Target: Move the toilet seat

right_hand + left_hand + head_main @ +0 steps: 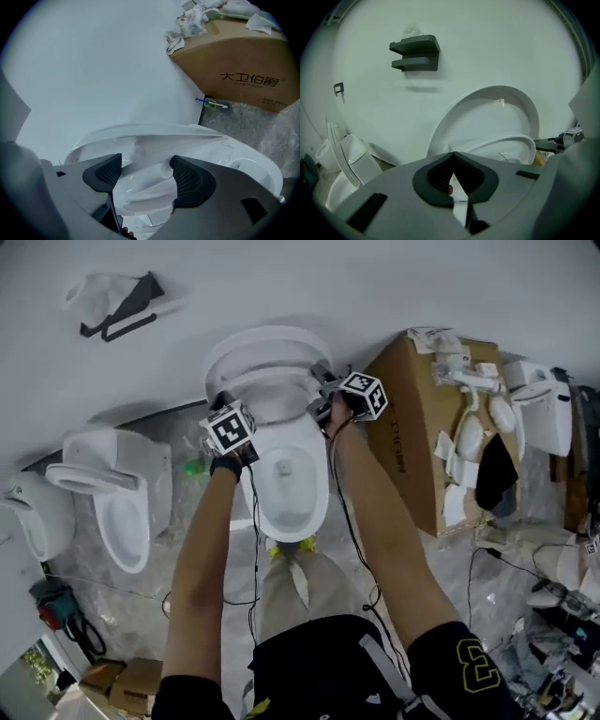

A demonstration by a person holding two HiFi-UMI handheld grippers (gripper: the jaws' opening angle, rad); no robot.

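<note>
White seat between right gripper's jaws

The head view looks steeply down from above; both gripper views sit close, facing the white wall, all sharing the raised white oval toilet seat.

Plain white wall carrying a dark bracket. Grey marbled floor under glossy film. At left, a spare white toilet stands against the wall; at right, a brown cardboard box topped with white fittings. Smaller cartons lie lower left. Lighting is even and diffuse.
</note>
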